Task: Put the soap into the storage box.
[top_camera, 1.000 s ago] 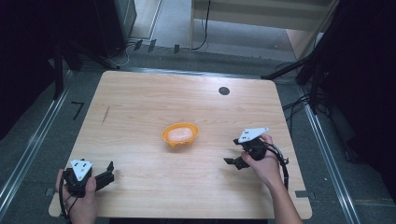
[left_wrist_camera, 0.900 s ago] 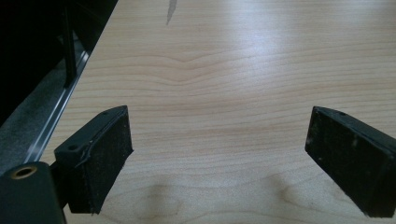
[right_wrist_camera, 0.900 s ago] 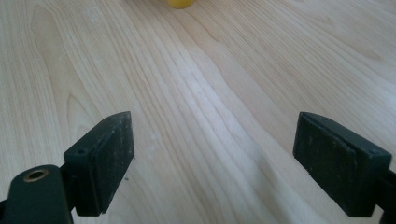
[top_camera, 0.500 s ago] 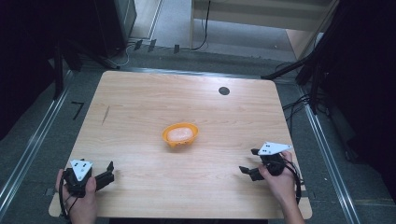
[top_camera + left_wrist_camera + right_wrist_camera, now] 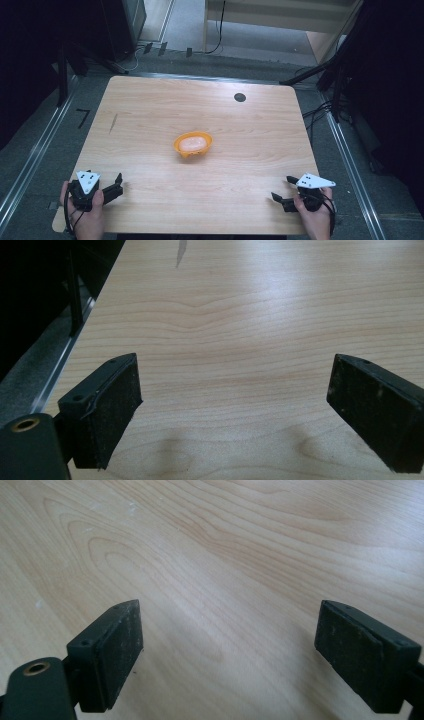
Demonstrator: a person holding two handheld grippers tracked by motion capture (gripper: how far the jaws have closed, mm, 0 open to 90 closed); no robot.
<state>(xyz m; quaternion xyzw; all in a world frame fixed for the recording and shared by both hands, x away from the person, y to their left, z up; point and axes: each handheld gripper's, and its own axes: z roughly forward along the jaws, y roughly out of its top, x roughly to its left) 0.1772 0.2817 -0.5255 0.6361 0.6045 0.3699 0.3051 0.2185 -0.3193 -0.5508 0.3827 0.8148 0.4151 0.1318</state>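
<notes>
An orange bowl [image 5: 193,144] with a pale pink lump in it sits at the middle of the wooden table [image 5: 150,105]. My left gripper [image 5: 116,184] rests at the near left corner, held in a hand, jaws wide apart over bare wood. In the left gripper view this gripper [image 5: 235,375] has nothing between its pads. My right gripper [image 5: 283,189] is low at the near right corner, pointing left. Its jaws have just been opening, and in the right gripper view it [image 5: 227,612] stands open over bare wood.
A small black round spot [image 5: 240,97] lies near the table's far edge, and a short dark mark [image 5: 114,123] at the left. Metal rails and floor cables run round the table. The left table edge [image 5: 85,325] is close to my left gripper.
My right gripper has drawn back from beside the bowl to the near right corner and sunk lower. The left gripper and the bowl have stayed put.
</notes>
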